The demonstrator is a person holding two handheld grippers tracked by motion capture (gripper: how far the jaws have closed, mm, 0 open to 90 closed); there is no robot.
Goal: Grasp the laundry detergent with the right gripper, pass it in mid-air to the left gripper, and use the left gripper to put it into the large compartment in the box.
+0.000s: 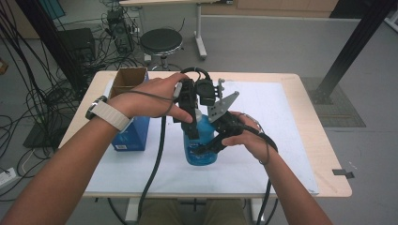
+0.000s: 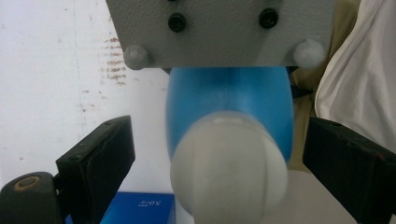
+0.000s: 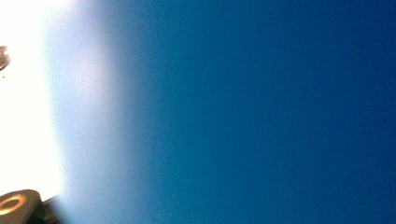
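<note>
With the right tongs [image 1: 209,146], clamping the blue bottle [image 1: 199,154] low on its body. With the left tongs [image 1: 196,123], straddling the white cap [image 2: 229,168] from above, jaws apart, not pressing yet.

Possibly risking a slip when closing off-centre on that rounded cap; possibly spinning the whole bottle inside the right tongs' clamp when twisting, or tipping it toward the blue carton [image 1: 133,131] just outside the left tongs.

Working over a white mat [image 1: 263,154] under both tongs, lying on a pale wooden table [image 1: 309,117]. Beyond the tongs, seeing a round stool [image 1: 161,41], grey floor and tangled cables [image 1: 28,93].
</note>
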